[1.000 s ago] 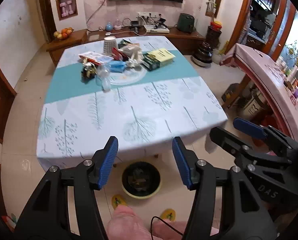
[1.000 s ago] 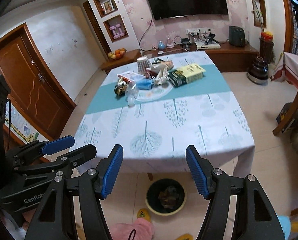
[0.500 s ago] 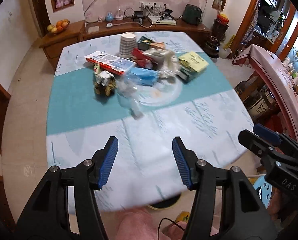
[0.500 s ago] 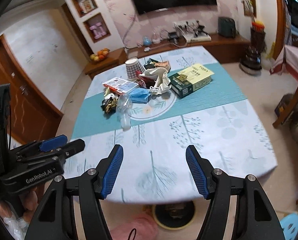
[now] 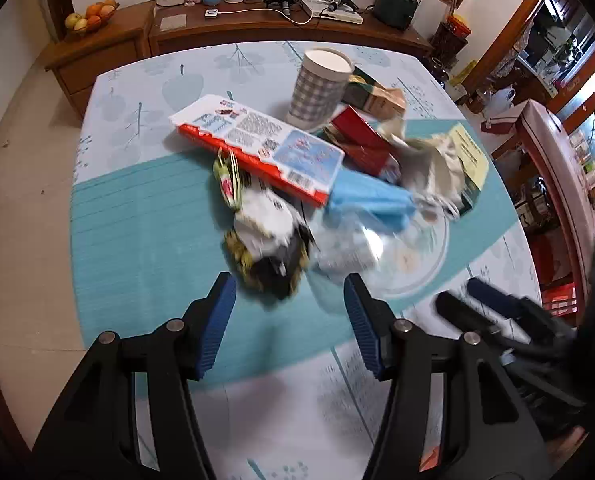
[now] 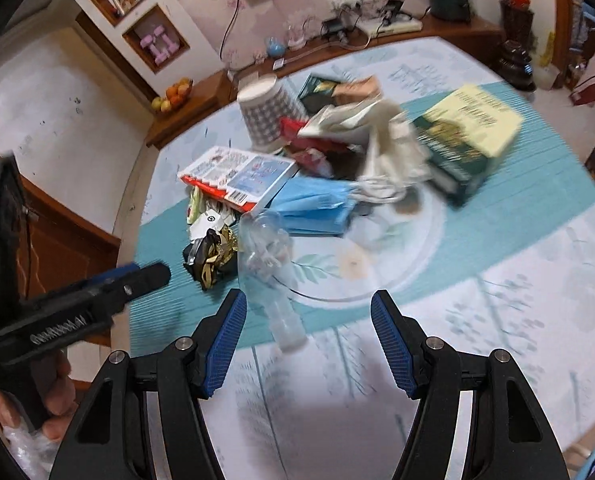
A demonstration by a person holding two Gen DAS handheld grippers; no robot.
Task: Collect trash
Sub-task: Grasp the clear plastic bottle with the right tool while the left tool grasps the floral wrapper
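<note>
Left wrist view: left gripper, jaws apart, nothing between the pads, poised over the table. Just beyond its fingertips lies a crumpled black-and-gold wrapper. Behind it lie a red-and-white carton, a blue face mask, a checked paper cup standing upside down, a red box and crumpled white paper. The clear round plate is blurred. The right gripper enters at the right edge, blurred. A fruit bowl sits on the sideboard.

Right wrist view: right gripper, jaws likewise apart and empty. Between and just ahead of them lies a crushed clear plastic bottle, plainer here. This view alone shows the full green-and-yellow box and the hand holding the other gripper.
</note>
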